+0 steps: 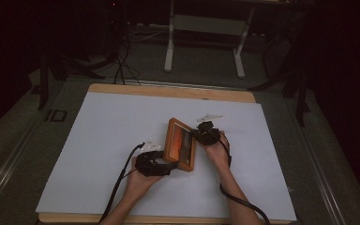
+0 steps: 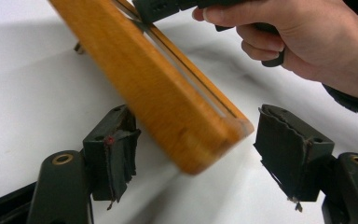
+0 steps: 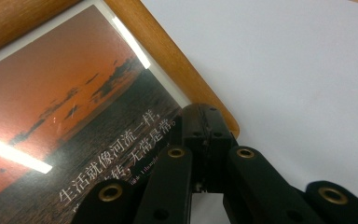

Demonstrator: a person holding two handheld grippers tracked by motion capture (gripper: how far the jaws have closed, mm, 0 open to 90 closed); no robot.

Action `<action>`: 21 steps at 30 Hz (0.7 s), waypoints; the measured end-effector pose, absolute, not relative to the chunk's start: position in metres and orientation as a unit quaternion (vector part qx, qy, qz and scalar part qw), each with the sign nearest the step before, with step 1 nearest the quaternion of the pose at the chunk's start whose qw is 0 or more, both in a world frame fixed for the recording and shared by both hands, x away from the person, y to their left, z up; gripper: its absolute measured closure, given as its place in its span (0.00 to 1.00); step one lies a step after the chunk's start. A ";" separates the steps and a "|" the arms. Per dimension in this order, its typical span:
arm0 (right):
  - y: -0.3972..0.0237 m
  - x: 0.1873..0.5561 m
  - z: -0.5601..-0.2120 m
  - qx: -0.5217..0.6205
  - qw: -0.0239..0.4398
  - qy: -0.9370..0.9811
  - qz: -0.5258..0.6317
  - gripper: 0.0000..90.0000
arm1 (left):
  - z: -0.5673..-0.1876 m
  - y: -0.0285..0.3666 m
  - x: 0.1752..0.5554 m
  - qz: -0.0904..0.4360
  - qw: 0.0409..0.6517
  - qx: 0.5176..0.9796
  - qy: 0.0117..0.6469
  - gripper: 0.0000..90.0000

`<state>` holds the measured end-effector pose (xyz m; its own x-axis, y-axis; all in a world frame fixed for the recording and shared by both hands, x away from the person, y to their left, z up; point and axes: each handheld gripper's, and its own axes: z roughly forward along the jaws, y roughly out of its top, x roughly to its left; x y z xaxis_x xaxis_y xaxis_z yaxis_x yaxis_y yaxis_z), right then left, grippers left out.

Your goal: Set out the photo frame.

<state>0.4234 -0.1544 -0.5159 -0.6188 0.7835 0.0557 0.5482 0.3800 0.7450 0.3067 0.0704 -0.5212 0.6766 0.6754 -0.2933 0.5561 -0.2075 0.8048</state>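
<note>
So it's a white sheet (image 1: 112, 154) over a wooden table (image 1: 168, 90), dim room behind. Frame (image 1: 180, 144) sits mid-table: right gripper (image 3: 204, 135) is clamped on its edge, left gripper (image 2: 196, 154) gapes wide around a corner without touching. Small bits beyond the frame are too tiny to identify.

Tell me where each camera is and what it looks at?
High view: sits above the person's side, looking forward and down on the white-covered table; both forearms, the left gripper and the right gripper show.
Left gripper view: rides the left gripper, looking along its open black fingers at the wooden picture frame with a sunset photo and the person's other hand.
Right gripper view: rides the right gripper, shut on the frame's corner, facing the photo.
All three share the frame.
</note>
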 end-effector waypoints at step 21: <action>-0.156 0.424 -0.517 0.408 0.154 0.814 0.383 1.00 | -0.524 0.055 0.317 0.043 0.483 0.763 0.427 0.45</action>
<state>0.4235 -0.1560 -0.5171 -0.6194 0.7826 0.0620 0.5470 0.3736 0.7492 0.3171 0.0553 -0.5237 0.6309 0.6934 -0.3481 0.6110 -0.1675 0.7737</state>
